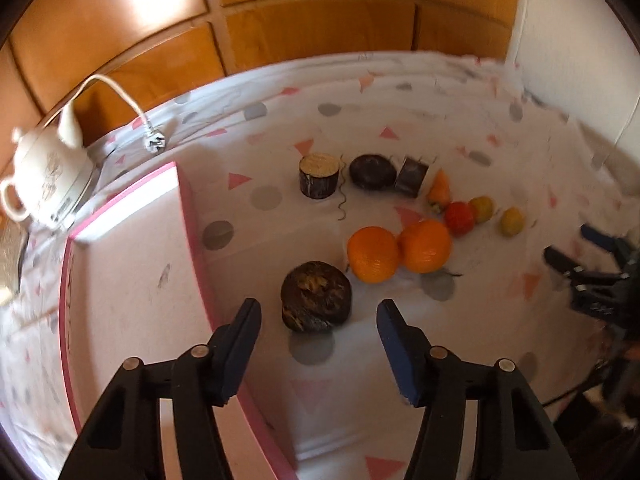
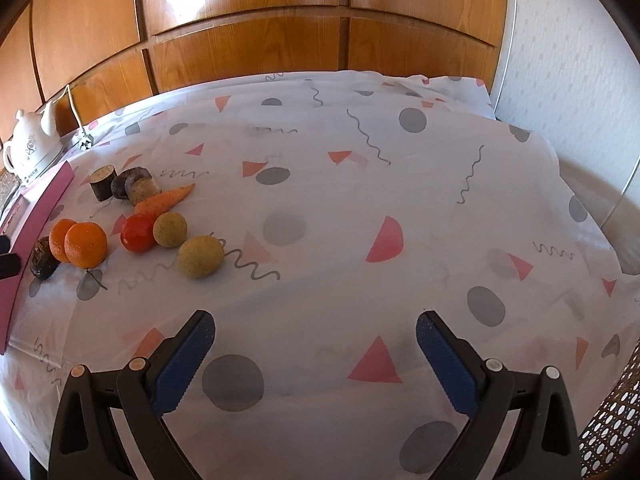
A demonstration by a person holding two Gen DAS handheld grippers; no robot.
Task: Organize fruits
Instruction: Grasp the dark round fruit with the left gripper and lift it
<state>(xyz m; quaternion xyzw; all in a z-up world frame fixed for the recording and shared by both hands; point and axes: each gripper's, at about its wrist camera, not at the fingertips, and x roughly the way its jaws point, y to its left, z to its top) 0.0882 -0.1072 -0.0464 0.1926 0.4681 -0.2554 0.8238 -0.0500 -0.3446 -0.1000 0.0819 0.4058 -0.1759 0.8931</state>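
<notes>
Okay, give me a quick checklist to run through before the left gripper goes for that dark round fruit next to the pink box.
1. Left gripper empty: ok, nothing between its jaws.
2. Jaws wider than the dark round fruit: cannot tell, the gap looks close to its width.
3. Fruit clear of neighbours: ok from the left wrist view, a gap shows to the nearest orange.
4. Pink box wall out of the way: not ok, the left finger overlaps the box edge.
5. Right gripper out of the way: ok, open over bare tablecloth.
6. Box ready to receive: ok, the visible interior is empty.
</notes>
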